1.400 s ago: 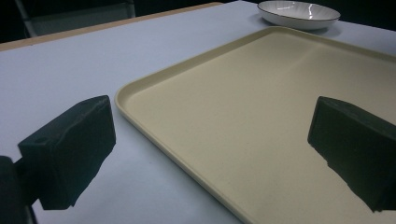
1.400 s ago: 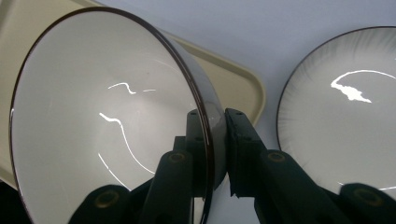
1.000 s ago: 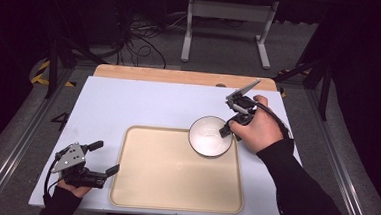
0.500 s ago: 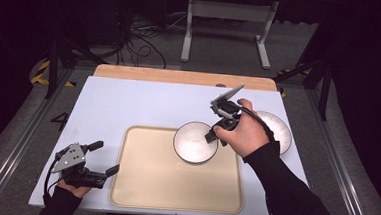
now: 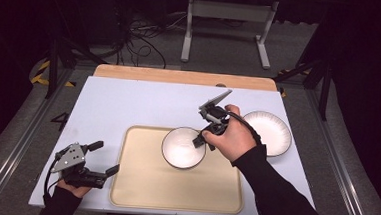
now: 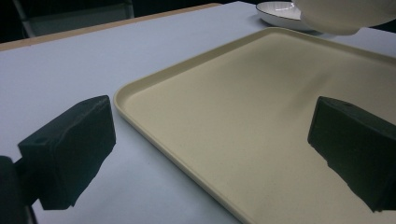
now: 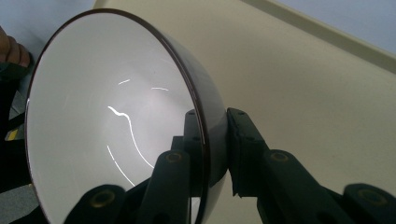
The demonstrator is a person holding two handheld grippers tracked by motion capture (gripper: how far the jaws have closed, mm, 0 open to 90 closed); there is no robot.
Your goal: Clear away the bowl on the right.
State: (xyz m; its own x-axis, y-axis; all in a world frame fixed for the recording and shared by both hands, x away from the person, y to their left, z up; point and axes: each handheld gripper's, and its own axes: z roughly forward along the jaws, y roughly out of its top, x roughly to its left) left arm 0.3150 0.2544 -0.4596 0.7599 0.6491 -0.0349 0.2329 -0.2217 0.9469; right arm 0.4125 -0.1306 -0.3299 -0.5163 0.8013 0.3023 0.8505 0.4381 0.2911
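One claw (image 5: 200, 139) pinches bowl (image 5: 183, 147) rim above roomy tray (image 5: 138, 184).

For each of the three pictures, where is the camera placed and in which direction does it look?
High view: above the person's side, looking forward and down on the table; both forearms, left gripper, right gripper.
Left gripper view: on the left gripper, looking level across the tray; its two open jaws.
Right gripper view: on the right gripper, looking along jaws clamped on the bowl's rim.
Shared: all three show the tray and bowl; the plate appears in the high and left gripper views.
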